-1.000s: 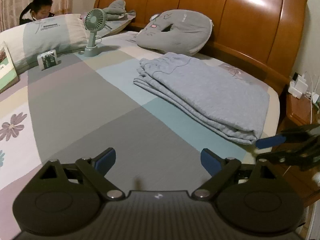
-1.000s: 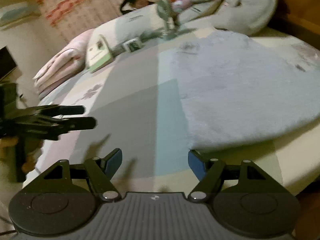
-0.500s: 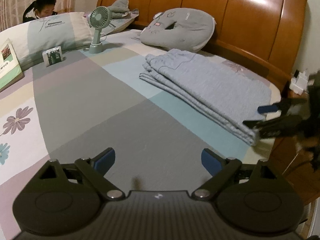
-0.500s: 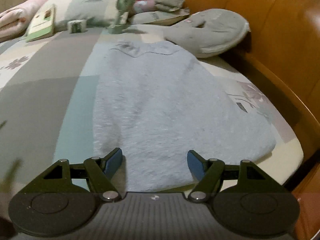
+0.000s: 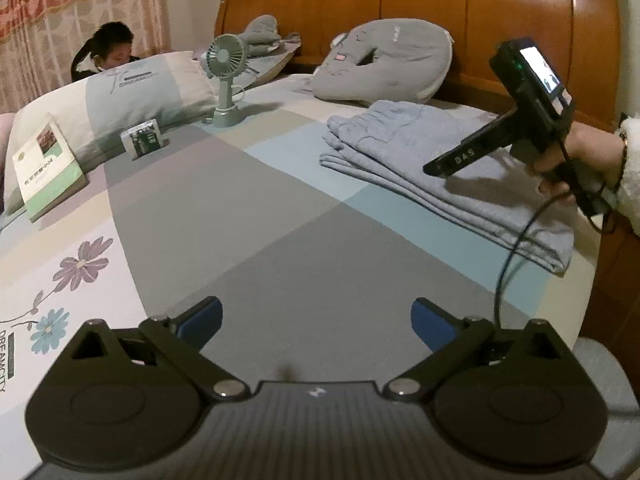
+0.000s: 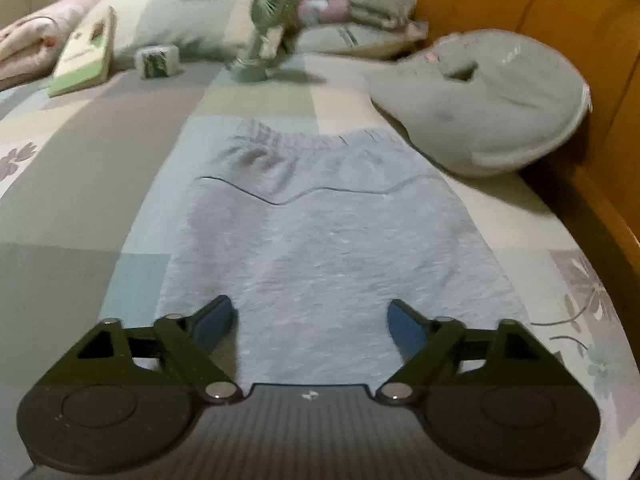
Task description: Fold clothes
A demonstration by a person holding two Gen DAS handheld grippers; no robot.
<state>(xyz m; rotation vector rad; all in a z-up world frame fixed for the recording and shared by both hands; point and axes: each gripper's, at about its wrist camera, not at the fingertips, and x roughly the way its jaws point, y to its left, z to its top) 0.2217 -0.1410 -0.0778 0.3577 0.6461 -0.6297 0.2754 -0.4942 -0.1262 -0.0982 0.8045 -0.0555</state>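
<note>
The left gripper (image 5: 316,316) has its jaws wide apart, with nothing between them. It hangs over the bare sheet (image 5: 248,240), well apart from the pants (image 5: 440,176).

The right gripper (image 6: 310,320) is also spread wide and holds nothing. It sits low over the near end of the pants (image 6: 316,240), with one blue pad (image 6: 214,320) near each side of the cloth (I cannot tell if the pads touch it).

The pants are gray and folded long. They lie flat on the bed, near the wooden headboard (image 5: 460,16). Their waistband (image 6: 304,140) points to the far end, just beside the gray cushion (image 6: 492,100).

To the left of the pants the sheet is wide and open. The fan (image 5: 226,76), the small box (image 5: 144,140) and the book (image 5: 48,168) stand far off by the pillow (image 5: 140,92). To the right, the bed edge (image 6: 592,280) is near the pants.
</note>
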